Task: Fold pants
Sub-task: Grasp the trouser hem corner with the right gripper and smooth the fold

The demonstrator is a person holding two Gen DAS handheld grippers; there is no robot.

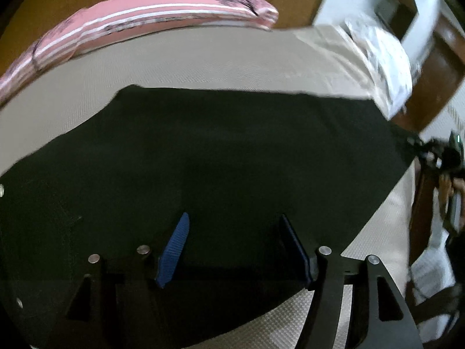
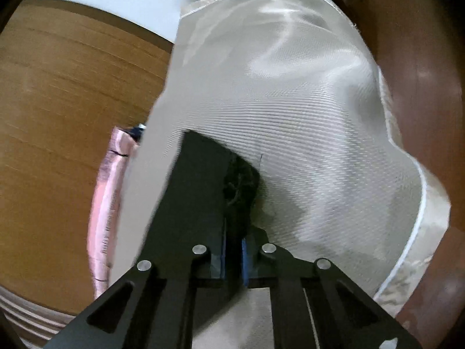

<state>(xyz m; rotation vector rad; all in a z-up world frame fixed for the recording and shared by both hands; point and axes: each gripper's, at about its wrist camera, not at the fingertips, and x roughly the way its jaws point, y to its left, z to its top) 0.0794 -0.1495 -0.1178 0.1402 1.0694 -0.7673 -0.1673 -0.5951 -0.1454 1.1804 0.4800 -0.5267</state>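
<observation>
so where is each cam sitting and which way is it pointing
Left wrist: on the left gripper, looking along its open blue fingers over the dark pants on the beige sheet; the right gripper shows at the right edge.
Right wrist: on the right gripper, shut on a pants edge, facing along the sheet.
Shared: pants, sheet, pink pillow.

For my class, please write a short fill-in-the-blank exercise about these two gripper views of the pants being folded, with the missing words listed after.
1. The pants lying on the beige cover are ____ in colour.
2. The left gripper has its fingers ____, holding nothing.
3. The right gripper is shut on the ____.
4. The folded cloth at the cover's far edge is ____ with white stripes.

Missing words: black; open; pants; pink
</observation>
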